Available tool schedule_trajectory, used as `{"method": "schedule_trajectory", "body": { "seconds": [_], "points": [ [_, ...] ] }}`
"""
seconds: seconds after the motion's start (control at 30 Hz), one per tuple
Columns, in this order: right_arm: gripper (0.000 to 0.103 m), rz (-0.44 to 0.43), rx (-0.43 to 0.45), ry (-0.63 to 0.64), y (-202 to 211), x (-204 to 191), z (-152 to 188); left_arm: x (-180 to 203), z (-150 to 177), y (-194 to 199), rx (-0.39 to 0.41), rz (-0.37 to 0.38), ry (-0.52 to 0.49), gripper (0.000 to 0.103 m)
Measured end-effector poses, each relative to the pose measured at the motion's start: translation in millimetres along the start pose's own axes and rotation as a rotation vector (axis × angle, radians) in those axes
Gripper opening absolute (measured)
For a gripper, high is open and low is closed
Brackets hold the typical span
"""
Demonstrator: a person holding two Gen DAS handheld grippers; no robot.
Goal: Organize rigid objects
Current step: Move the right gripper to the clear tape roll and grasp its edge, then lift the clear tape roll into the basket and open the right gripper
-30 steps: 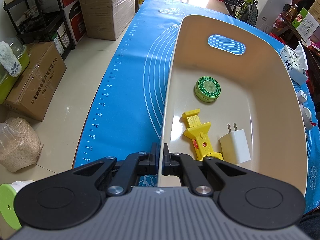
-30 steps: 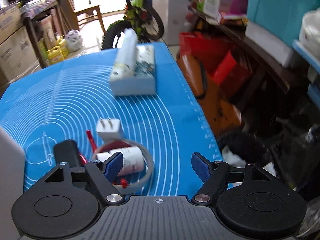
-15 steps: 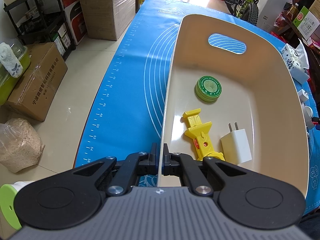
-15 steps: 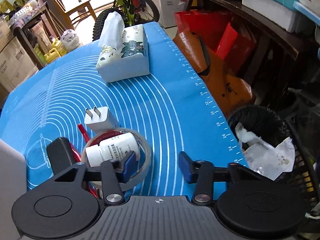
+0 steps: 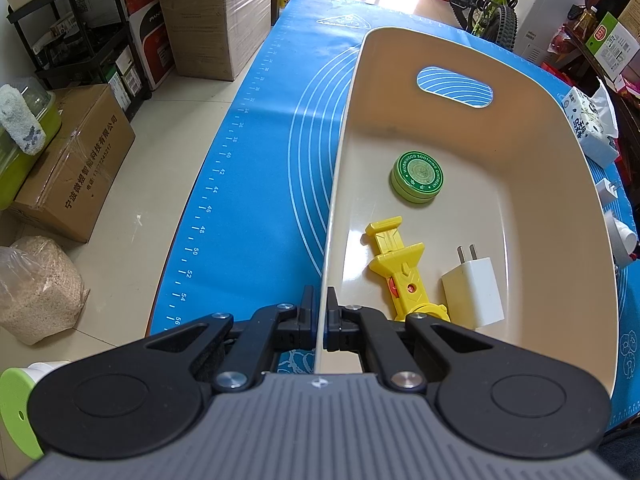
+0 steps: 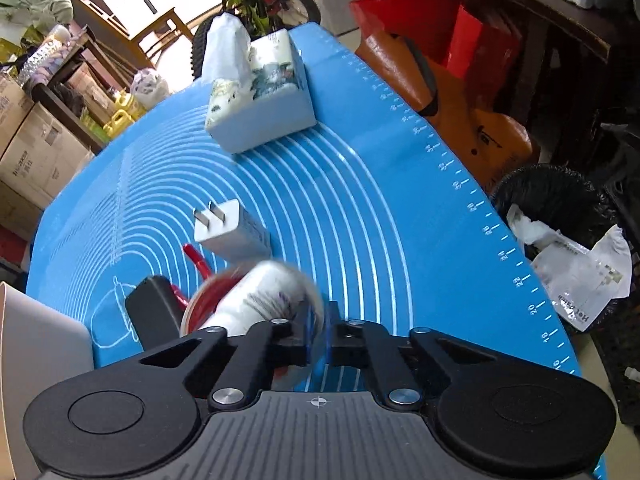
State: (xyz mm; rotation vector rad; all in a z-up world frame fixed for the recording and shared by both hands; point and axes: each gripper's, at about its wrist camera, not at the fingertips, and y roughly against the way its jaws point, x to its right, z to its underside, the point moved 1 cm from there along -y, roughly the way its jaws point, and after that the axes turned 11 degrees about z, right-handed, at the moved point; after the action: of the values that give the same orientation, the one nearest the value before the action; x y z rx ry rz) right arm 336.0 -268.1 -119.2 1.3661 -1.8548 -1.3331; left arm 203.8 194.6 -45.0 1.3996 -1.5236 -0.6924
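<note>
Fingers of the right gripper (image 6: 318, 338) pinch the tape ring (image 6: 312, 304); left gripper (image 5: 319, 318) clamps the tub (image 5: 336, 200), which lies to the left

We're in a cluttered home storeroom: stacked cardboard boxes (image 5: 212, 16) upper left, bike (image 5: 486, 0) top right, tiled floor (image 5: 160, 168).
</note>
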Motion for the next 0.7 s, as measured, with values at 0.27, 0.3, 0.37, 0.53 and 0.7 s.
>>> {"method": "schedule_trajectory", "body": {
  "seconds": [0.27, 0.3, 0.37, 0.53, 0.7],
  "points": [
    [0.016, 0.014, 0.052, 0.030, 11.6, -3.9, -0.4, 0.0, 0.0, -0.1, 0.000, 0.002, 0.001, 0.004],
    [0.016, 0.012, 0.061, 0.031, 13.2, -4.3, -0.4, 0.0, 0.2, -0.2, 0.000, 0.002, 0.000, 0.004],
    [0.016, 0.016, 0.080, 0.039, 17.1, -6.3, -1.3, -0.1, 0.2, -0.2, 0.000, 0.002, 0.001, 0.004],
    [0.016, 0.024, 0.104, 0.068, 24.7, -10.4, -3.4, -0.1, 0.1, -0.2, 0.000, 0.002, 0.001, 0.004],
    [0.016, 0.019, 0.135, 0.091, 37.2, -16.1, -3.5, -0.2, 0.1, -0.1, 0.000, 0.002, 0.001, 0.004]
  ]
}}
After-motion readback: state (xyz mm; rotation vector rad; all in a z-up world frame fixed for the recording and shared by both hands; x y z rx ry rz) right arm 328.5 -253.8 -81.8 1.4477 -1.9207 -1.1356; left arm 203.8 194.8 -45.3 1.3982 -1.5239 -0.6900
